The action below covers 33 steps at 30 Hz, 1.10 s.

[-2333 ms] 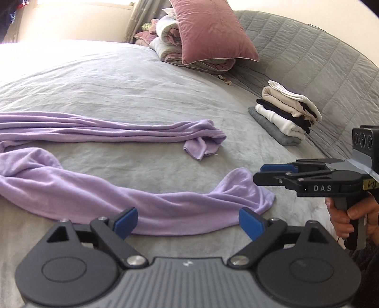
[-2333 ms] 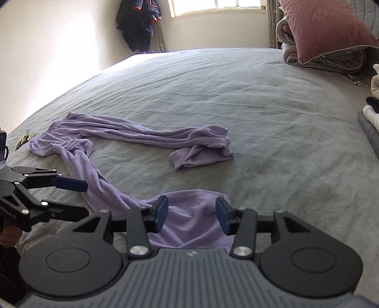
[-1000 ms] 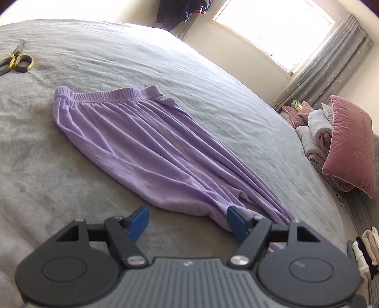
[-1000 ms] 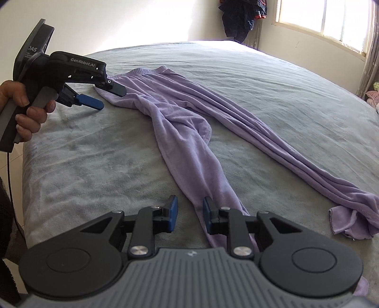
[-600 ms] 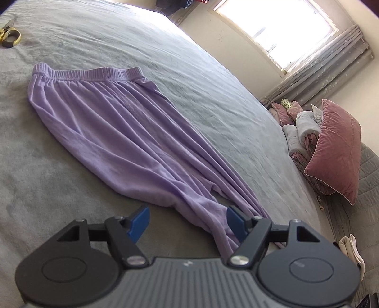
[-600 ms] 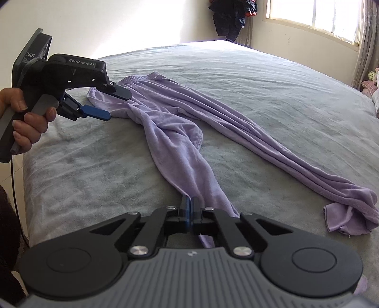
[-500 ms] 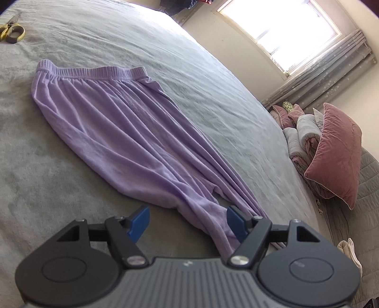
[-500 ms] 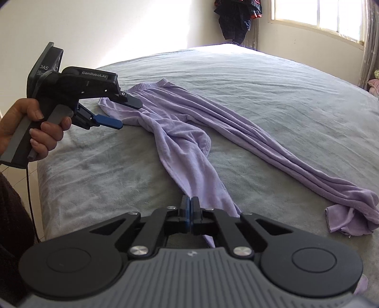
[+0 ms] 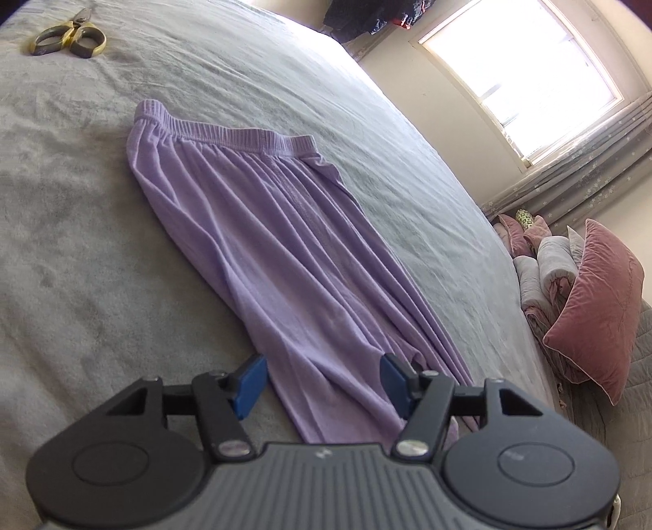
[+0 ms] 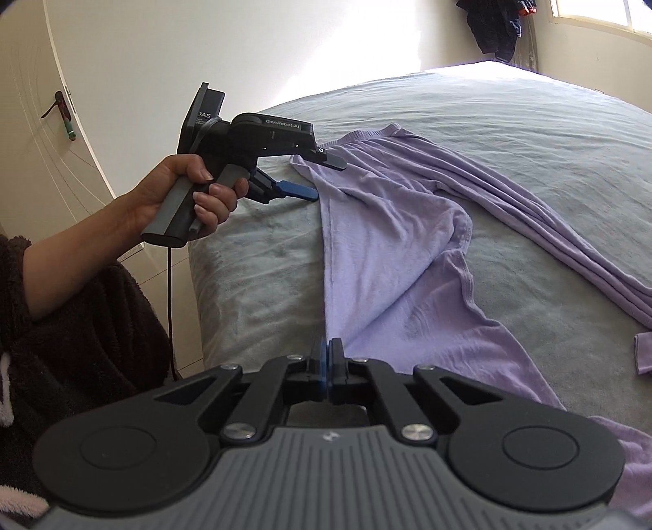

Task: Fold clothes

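Bed (image 9: 81, 252) has a grey, slightly wrinkled cover. Lilac trousers (image 9: 269, 244) lie flat on it, waistband at the far end. Scissors (image 9: 69, 36) near the far corner. Pink pillow (image 9: 599, 301) and rolled bedding (image 9: 542, 269) at the right.

A home bedroom: wide grey bed (image 9: 102, 261), pink pillow (image 9: 599, 301), curtained window (image 9: 525, 77).

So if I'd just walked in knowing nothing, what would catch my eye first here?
Probably the lilac trousers, spread long across the grey bed with the elastic waistband at the far end. Next, the two black hand-held grippers: the right gripper is pinched shut on the near trouser edge, while the left gripper, held in a hand, is open by the waistband corner. A pair of yellow-handled scissors lies further up the bed.
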Motion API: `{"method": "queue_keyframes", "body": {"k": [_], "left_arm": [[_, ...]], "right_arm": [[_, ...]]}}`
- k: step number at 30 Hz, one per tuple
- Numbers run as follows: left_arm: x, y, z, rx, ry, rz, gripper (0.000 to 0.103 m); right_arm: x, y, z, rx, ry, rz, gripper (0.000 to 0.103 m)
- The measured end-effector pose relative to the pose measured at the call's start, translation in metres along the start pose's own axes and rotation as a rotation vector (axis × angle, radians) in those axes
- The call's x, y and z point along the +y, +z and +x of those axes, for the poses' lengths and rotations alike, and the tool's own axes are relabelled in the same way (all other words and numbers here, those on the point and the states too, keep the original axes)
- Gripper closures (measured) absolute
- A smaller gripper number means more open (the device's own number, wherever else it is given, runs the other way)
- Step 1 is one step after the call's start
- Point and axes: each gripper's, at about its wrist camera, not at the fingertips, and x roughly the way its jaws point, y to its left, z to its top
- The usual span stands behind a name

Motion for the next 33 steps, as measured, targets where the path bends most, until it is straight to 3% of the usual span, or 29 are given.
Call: {"method": "queue_keyframes", "body": {"k": [3, 9, 10, 12, 14, 18, 24, 33], "left_arm": [[-0.001, -0.002, 0.0, -0.009, 0.031, 0.009, 0.066], [-0.003, -0.005, 0.001, -0.027, 0.092, 0.026, 0.069], [-0.004, -0.005, 0.0, -0.03, 0.109, 0.046, 0.073], [-0.007, -0.007, 0.0, -0.034, 0.151, 0.102, 0.095], [-0.01, -0.009, -0.001, -0.038, 0.193, 0.158, 0.103], [-0.017, -0.011, -0.013, -0.054, 0.236, 0.208, 0.103], [-0.017, -0.014, -0.042, -0.026, 0.232, 0.239, 0.103], [0.002, -0.019, -0.036, 0.077, 0.307, 0.266, 0.103]], "right_arm": [[-0.003, -0.003, 0.001, 0.009, -0.014, 0.012, 0.103], [-0.009, -0.003, -0.003, -0.001, -0.031, 0.037, 0.103], [-0.01, -0.003, -0.003, -0.004, -0.034, 0.042, 0.103], [-0.012, -0.003, -0.003, -0.008, -0.047, 0.05, 0.103], [-0.015, -0.003, -0.003, -0.013, -0.059, 0.059, 0.103], [-0.016, -0.003, -0.007, -0.023, -0.066, 0.062, 0.103], [-0.01, -0.002, -0.018, -0.037, -0.034, 0.02, 0.103], [-0.006, -0.01, -0.006, 0.046, 0.012, 0.003, 0.103]]}}
